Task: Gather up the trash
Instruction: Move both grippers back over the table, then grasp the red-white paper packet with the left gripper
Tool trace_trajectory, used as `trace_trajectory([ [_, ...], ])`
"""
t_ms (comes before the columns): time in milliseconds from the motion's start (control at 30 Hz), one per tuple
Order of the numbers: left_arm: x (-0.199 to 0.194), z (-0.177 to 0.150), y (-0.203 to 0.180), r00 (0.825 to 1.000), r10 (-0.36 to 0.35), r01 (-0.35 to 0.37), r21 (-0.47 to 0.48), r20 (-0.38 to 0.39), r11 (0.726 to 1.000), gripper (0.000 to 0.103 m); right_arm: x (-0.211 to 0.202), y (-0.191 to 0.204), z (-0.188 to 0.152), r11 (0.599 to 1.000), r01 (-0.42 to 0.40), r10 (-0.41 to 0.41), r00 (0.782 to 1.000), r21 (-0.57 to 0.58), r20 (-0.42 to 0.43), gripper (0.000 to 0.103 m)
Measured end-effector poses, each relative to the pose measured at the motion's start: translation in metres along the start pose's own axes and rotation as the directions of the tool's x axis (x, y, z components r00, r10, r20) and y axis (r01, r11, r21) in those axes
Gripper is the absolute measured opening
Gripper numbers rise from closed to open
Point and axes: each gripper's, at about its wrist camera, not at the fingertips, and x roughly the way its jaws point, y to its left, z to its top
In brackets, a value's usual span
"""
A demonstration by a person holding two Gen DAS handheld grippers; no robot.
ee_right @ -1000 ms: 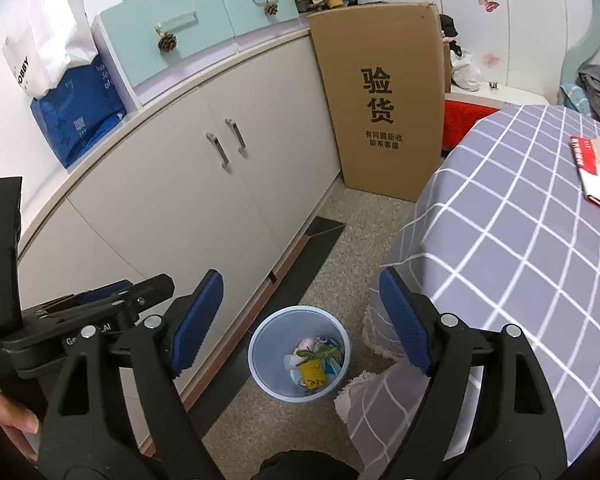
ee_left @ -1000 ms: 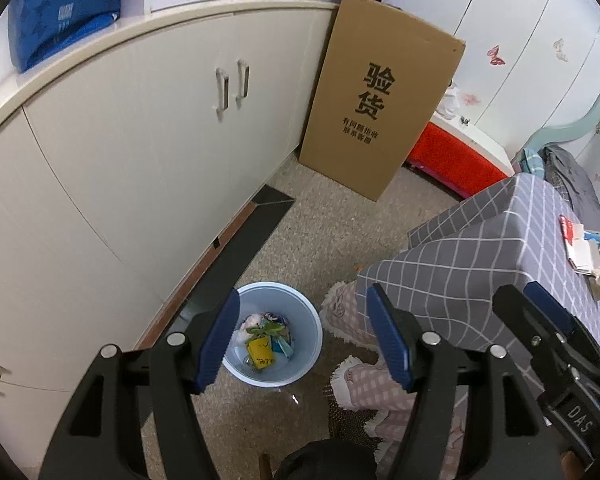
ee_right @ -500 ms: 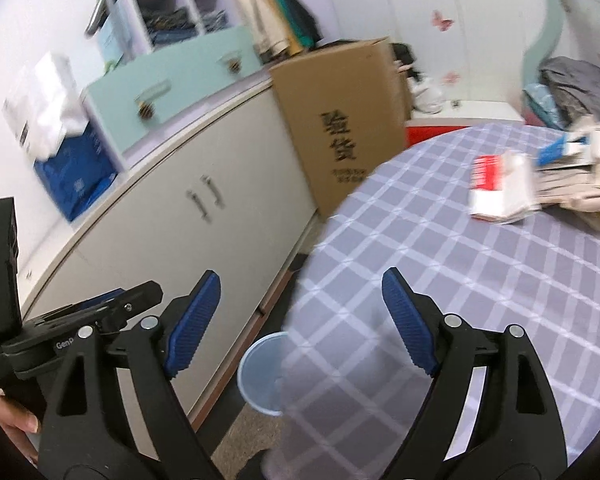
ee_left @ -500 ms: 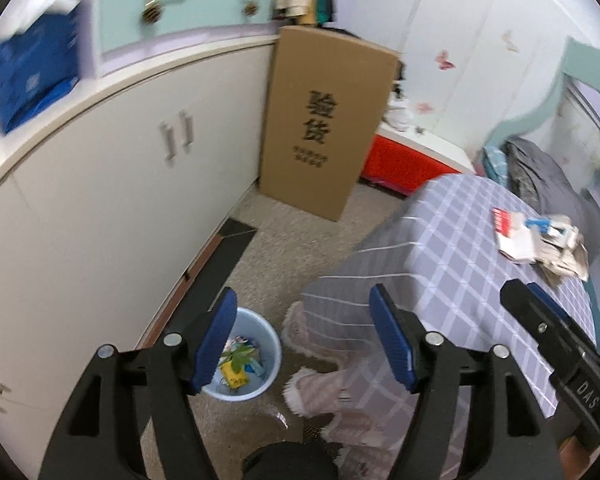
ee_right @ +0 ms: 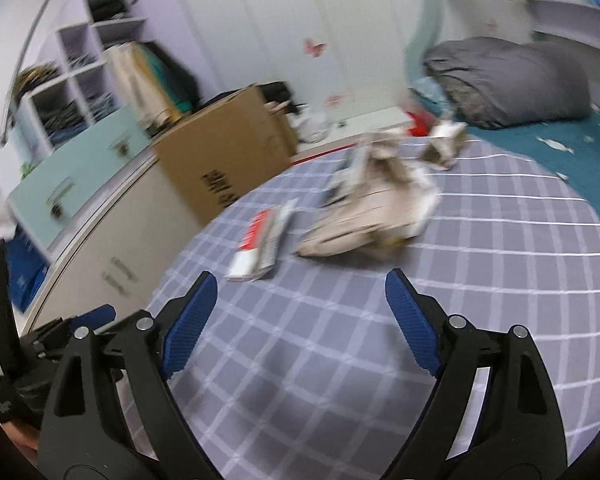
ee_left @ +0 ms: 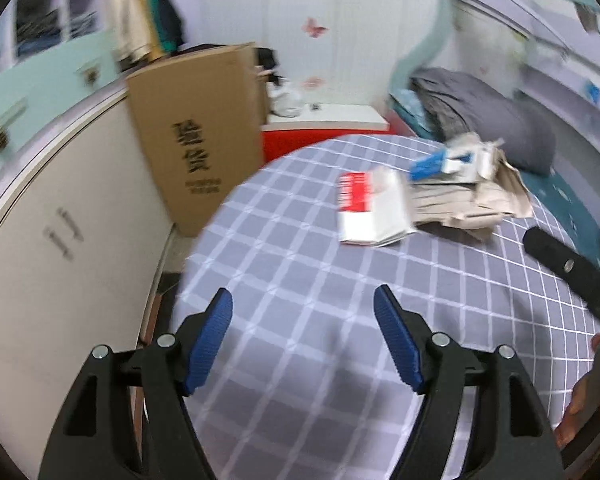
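Observation:
A red and white package (ee_left: 368,208) lies on the round table's grey checked cloth (ee_left: 300,264), beside a heap of crumpled paper and flattened cartons (ee_left: 464,196). My left gripper (ee_left: 302,292) hovers open over the cloth, short of the package, nothing between its blue pads. In the right wrist view the same package (ee_right: 260,240) and heap (ee_right: 376,208) lie ahead of my right gripper (ee_right: 300,274), whose jaws are opening with nothing between them. The picture is blurred. No trash bin is in view.
A tall cardboard box (ee_left: 196,132) leans on the white cabinet (ee_left: 60,240) left of the table. A red low box (ee_left: 324,136) and a bed with a grey duvet (ee_left: 484,108) stand behind. A person's hand (ee_left: 580,412) shows at the lower right.
Both views have swung up and to the right, from the blue floor bin to the table top. The bin has left view, and the package and paper heap now lie ahead.

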Motion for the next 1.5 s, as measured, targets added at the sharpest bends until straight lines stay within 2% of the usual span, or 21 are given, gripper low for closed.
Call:
trace_trajectory([
  [167,0.035,0.015,-0.039,1.0,-0.012,0.013,0.063,-0.016,0.998,0.072,0.0,-0.044,0.015,0.997,0.035,-0.037,0.999,0.07,0.022,0.086],
  [300,0.064,0.021,-0.058,0.999,0.033,-0.029,0.113,-0.033,0.993,0.072,0.009,-0.061,0.022,0.995,0.043,-0.044,0.999,0.086,0.018,0.087],
  [367,0.073,0.023,-0.064,0.999,0.025,-0.02,0.137,-0.037,0.99,0.072,0.015,-0.066,0.024,0.995,0.044,-0.045,0.999,0.089,0.011,0.087],
  [567,0.097,0.03,-0.083,0.994,0.11,-0.104,0.223,-0.014,0.969,0.07,0.028,-0.072,0.033,0.994,0.046,-0.046,0.999,0.096,0.006,0.087],
  [633,0.1,0.035,-0.085,0.991,0.133,-0.129,0.243,0.001,0.961,0.047,0.03,-0.073,0.036,0.994,0.042,-0.043,0.999,0.102,0.007,0.087],
  [667,0.101,0.038,-0.085,0.992,0.13,-0.126,0.249,0.0,0.96,0.039,0.032,-0.073,0.038,0.994,0.042,-0.043,0.999,0.105,0.007,0.087],
  [700,0.103,0.041,-0.083,0.993,0.121,-0.115,0.245,-0.008,0.963,0.023,0.033,-0.074,0.04,0.994,0.04,-0.041,0.999,0.106,0.006,0.087],
  [767,0.102,0.045,-0.077,0.993,0.117,-0.114,0.222,0.0,0.968,0.019,0.036,-0.072,0.046,0.993,0.042,-0.043,0.999,0.107,0.009,0.087],
  [833,0.091,0.05,-0.07,0.992,0.116,-0.122,0.185,0.043,0.975,0.011,0.039,-0.069,0.052,0.994,0.045,-0.047,0.999,0.099,0.014,0.087],
  [867,0.085,0.051,-0.067,0.992,0.109,-0.117,0.169,0.06,0.979,0.009,0.042,-0.067,0.056,0.995,0.046,-0.048,0.999,0.088,0.014,0.087],
  [1133,0.043,0.06,-0.031,0.989,0.03,-0.036,0.039,0.146,0.999,0.008,0.054,-0.044,0.079,0.995,0.095,-0.095,0.995,-0.006,0.023,0.087],
  [1233,0.034,0.061,-0.021,0.985,0.023,-0.026,0.012,0.168,1.0,0.008,0.052,-0.022,0.092,0.986,0.129,-0.125,0.991,-0.107,0.047,0.087],
  [1333,0.031,0.065,-0.012,0.986,0.011,-0.007,-0.026,0.167,1.0,0.008,0.058,0.002,0.104,0.971,0.135,-0.133,0.991,-0.197,0.023,0.086],
  [1433,0.031,0.068,-0.004,0.986,0.016,-0.009,-0.044,0.169,0.999,0.008,0.073,0.007,0.118,0.978,0.086,-0.103,0.991,-0.188,-0.087,0.078],
  [1500,0.029,0.067,-0.001,0.985,0.012,-0.004,-0.049,0.172,0.999,0.008,0.08,0.0,0.126,0.984,0.087,-0.107,0.986,-0.153,-0.13,0.064],
])
